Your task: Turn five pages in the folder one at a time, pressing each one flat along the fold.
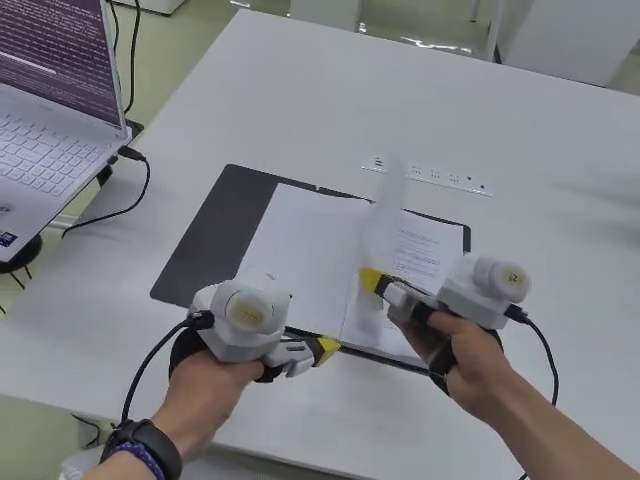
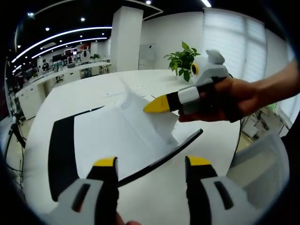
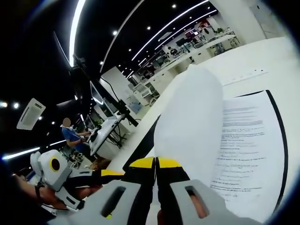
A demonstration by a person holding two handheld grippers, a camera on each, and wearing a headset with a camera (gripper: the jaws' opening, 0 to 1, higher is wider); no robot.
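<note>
An open black folder [image 1: 215, 235] lies on the white table [image 1: 300, 90], with white pages on its left half and a printed page [image 1: 425, 250] on its right. My right gripper [image 1: 370, 282] is shut on the lower edge of one page [image 1: 385, 225], which curls upright over the fold. In the right gripper view the jaws [image 3: 157, 164] pinch that page [image 3: 192, 112] beside the printed sheet [image 3: 248, 145]. My left gripper [image 1: 325, 350] hovers open at the folder's near edge, holding nothing. Its view shows the jaws [image 2: 152, 161] apart before the folder [image 2: 63, 150], with the right gripper [image 2: 159, 104] lifting the page [image 2: 140, 122].
A white laptop [image 1: 50, 100] stands at the far left with a black cable [image 1: 125, 205] running toward the folder. A socket strip [image 1: 430, 175] lies beyond the folder. A potted plant [image 2: 183, 58] stands at the table's far side. Desks and a person [image 3: 70, 129] are in the background.
</note>
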